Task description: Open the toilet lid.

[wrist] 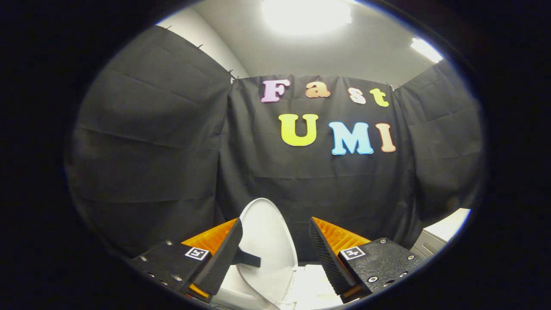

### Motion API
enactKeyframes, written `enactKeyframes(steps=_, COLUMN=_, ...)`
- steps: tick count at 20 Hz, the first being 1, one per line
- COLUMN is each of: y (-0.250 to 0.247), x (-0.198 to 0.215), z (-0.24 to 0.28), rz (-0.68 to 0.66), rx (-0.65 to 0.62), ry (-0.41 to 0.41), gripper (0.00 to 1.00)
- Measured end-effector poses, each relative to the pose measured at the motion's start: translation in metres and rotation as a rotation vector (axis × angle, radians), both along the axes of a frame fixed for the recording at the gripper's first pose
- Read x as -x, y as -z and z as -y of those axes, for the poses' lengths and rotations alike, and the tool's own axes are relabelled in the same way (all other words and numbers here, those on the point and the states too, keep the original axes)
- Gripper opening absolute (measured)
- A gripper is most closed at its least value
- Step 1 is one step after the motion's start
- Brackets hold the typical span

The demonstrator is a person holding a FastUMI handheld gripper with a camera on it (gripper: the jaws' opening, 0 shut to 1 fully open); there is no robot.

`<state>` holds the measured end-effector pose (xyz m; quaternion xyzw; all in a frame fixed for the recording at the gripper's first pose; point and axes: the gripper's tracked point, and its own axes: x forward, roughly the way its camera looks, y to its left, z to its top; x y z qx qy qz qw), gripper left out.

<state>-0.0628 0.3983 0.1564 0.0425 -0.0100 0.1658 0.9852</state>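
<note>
1. Plainly, the gripper (275, 252) has its fingers spread wide with nothing pressed between them; the ribbed black pads (224, 254) face each other across a broad gap.
2. The white toilet lid (269, 247) stands raised between the fingers and a little beyond them, its rounded top against the black cloth wall (172, 150). A short black strip (249, 259) lies on its face just beside the left finger; it may be a pull tab, though I cannot tell.
3. Judging from that upright pose, the lid looks already open or very nearly so.
4. Risk: if the lid is not past its balance point, it could fall shut once nothing supports it. Whether it leans on anything behind is hidden.
5. Risk: the left finger sits very close to the lid's edge, so a careless sideways move could knock it down.
6. The toilet bowl (308, 280) below shows only a bright white patch; what it holds cannot be made out. A pale cabinet (443, 234) stands well apart at the right.
</note>
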Motion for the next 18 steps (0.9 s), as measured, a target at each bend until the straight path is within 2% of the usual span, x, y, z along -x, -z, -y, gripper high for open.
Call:
enactKeyframes(steps=7, y=-0.006, x=-0.028, z=0.106, rz=-0.014, rx=0.002, ry=0.11, gripper=0.95)
enactKeyframes(steps=11, y=0.009, x=-0.043, z=0.169, rz=-0.026, rx=0.013, ry=0.189, gripper=0.95)
enactKeyframes(steps=14, y=0.023, x=-0.046, z=0.189, rz=-0.045, rx=0.018, ry=0.194, gripper=0.95)
enactKeyframes(steps=18, y=0.038, x=-0.045, z=0.21, rz=-0.032, rx=0.104, ry=0.18, gripper=0.95)
